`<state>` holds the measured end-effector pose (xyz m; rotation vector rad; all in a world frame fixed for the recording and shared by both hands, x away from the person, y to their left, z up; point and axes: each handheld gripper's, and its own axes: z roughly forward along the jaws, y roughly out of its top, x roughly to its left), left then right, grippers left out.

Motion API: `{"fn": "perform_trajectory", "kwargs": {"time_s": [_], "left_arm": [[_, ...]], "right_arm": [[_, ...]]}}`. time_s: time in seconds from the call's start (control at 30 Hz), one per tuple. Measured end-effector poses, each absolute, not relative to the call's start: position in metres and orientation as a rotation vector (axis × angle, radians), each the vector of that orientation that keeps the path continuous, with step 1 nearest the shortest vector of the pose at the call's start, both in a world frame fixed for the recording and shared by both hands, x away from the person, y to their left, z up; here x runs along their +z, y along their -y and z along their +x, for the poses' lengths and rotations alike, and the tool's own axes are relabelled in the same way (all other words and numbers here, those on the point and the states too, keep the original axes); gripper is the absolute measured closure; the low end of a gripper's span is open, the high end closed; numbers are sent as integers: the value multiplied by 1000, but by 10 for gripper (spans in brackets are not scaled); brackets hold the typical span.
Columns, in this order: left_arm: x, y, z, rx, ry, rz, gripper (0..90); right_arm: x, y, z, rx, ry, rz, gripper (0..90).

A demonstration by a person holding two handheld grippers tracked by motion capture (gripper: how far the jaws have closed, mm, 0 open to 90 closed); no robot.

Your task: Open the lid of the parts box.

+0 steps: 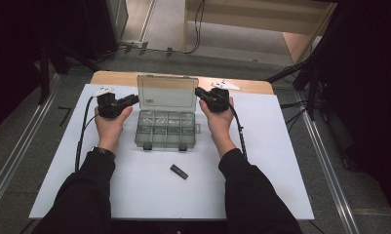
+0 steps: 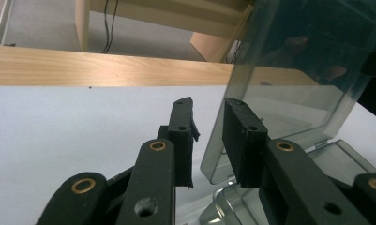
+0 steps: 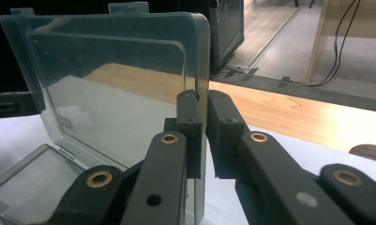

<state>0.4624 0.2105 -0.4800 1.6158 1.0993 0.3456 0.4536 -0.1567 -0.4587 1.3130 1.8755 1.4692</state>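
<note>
Lid (image 3: 106,93) of the clear compartment box is carrying a small dark printed mark near its lower corner, seen mirrored thru the plastic in the right gripper view, too small to read. Same mark is showing in the high view, illegible.

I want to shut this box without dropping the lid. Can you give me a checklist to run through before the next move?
1. right gripper clamped on the lid edge: ok.
2. left gripper gripping the lid's other edge: not ok, jaws apart, edge between them.
3. Lid upright and box open: ok.
4. Compartments free of anything sticking up: cannot tell.
5. black stick clear of the box, lying in front: ok.
</note>
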Motion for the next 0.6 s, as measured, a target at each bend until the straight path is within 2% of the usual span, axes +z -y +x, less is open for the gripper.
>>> {"fn": "perform_trajectory", "kwargs": {"time_s": [0.3,0.6], "left_arm": [[-483,-197,466,350,-1090,1685,713],[-488,-197,470,337,-1110,1690,792]], "right_arm": [[-459,157,456,1471,-1874,1328,823],[-459,157,462,1472,-1882,1343,822]]}}
